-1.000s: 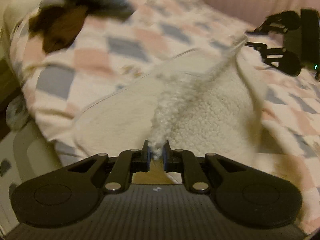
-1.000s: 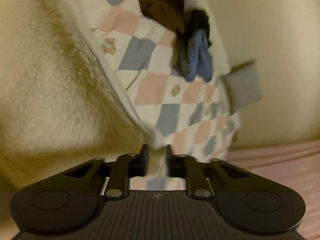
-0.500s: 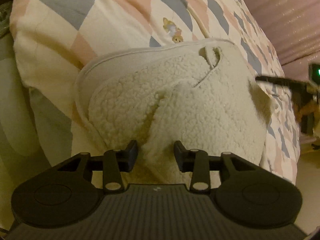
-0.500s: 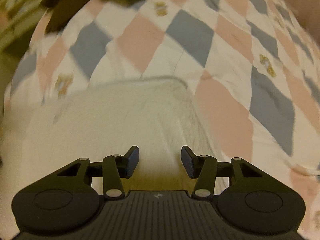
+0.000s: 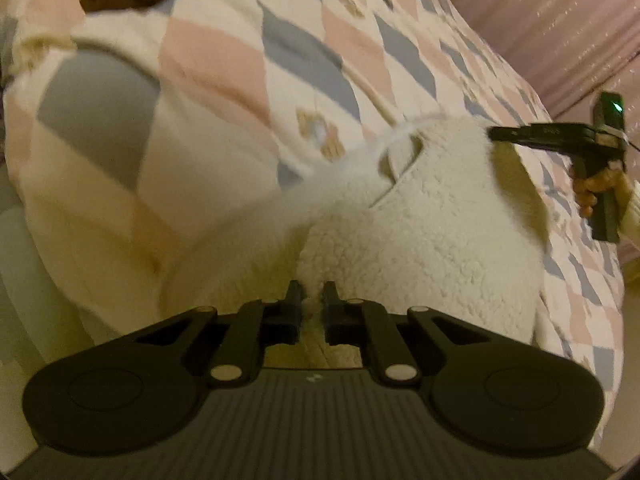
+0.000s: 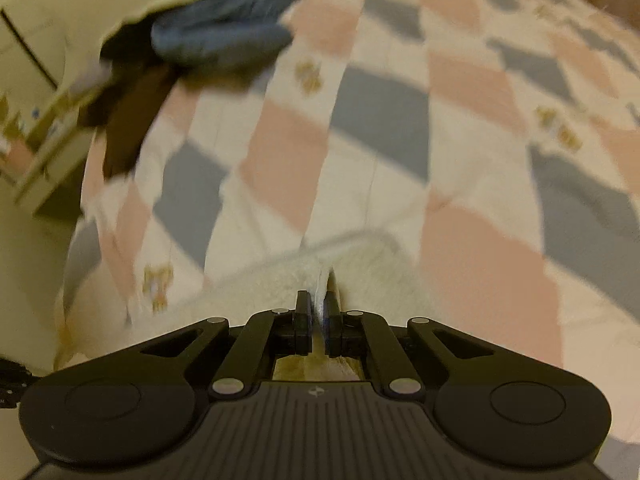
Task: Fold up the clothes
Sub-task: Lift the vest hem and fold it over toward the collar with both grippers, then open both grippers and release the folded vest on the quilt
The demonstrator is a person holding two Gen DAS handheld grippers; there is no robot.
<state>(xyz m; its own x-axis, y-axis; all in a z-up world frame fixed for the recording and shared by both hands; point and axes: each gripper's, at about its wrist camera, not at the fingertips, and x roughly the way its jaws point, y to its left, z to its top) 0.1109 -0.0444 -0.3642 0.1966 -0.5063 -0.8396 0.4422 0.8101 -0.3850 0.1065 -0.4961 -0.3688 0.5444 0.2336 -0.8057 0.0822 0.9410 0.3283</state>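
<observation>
1. Where both views look out past the gripper bodies, the checked quilt [image 5: 224,64] fills most of the frame, in pink, grey-blue and cream diamonds with small printed figures.
2. A pink curtain-like surface [image 5: 560,20] takes the upper right of the left wrist view.
3. The cream fleece garment [image 5: 420,232] lies on the quilt in the lower centre and centre right of the left wrist view, bunched, with a smooth white edge running up to the left; in the right wrist view only a pale strip of it shows at lower centre.
4. A heap of dark clothes sits in the upper left of the right wrist view, a blue piece [image 6: 224,28] above a brown one [image 6: 132,120], both blurred.
5. The left gripper [image 5: 313,294], at lower centre, has its fingers drawn in on a fold of the fleece garment.
6. The right gripper [image 6: 318,304] is pinched tight on a thin white edge of the same garment; from the left wrist view it reaches in at centre right, its tip touching the fleece.
7. A hand [image 5: 600,188] with a cream sleeve grips that tool's handle at the right edge.
</observation>
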